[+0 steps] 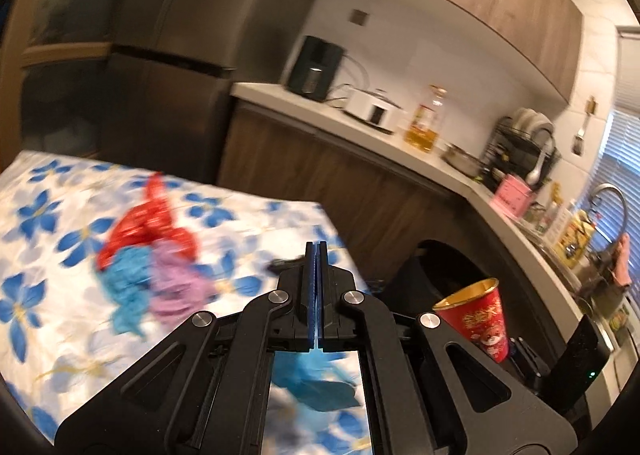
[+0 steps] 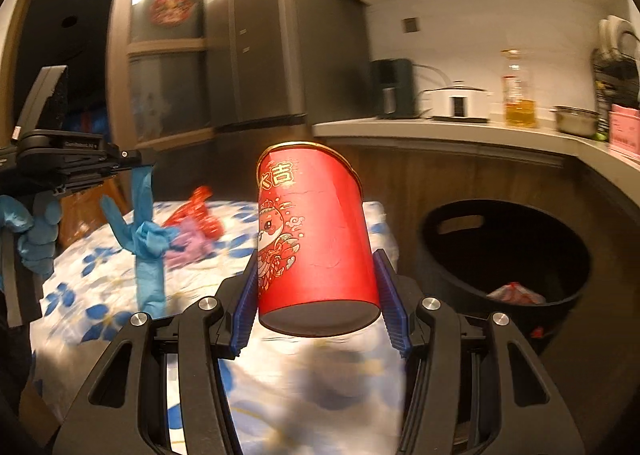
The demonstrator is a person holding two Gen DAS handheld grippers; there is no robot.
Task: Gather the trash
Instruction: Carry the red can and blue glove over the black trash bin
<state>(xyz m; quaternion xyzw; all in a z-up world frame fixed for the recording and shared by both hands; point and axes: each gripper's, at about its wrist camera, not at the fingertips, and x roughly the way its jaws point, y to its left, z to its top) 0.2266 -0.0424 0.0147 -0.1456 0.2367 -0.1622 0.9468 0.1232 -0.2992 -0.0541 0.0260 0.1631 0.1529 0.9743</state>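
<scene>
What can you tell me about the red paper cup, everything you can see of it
The red paper cup is a tapered cup of what looks like thin card, with a gold rim, gold characters and a cartoon figure printed on its side, and a gold lining. It is held off the floral tablecloth, tilted with its mouth away from the camera and its dark base toward it. The right tongs clamp its lower walls between blue ribbed pads. The black bin stands to its right.

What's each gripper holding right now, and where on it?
Right gripper clamps the red paper cup by its lower sides. Left gripper pinches a blue glove at its top end.
</scene>
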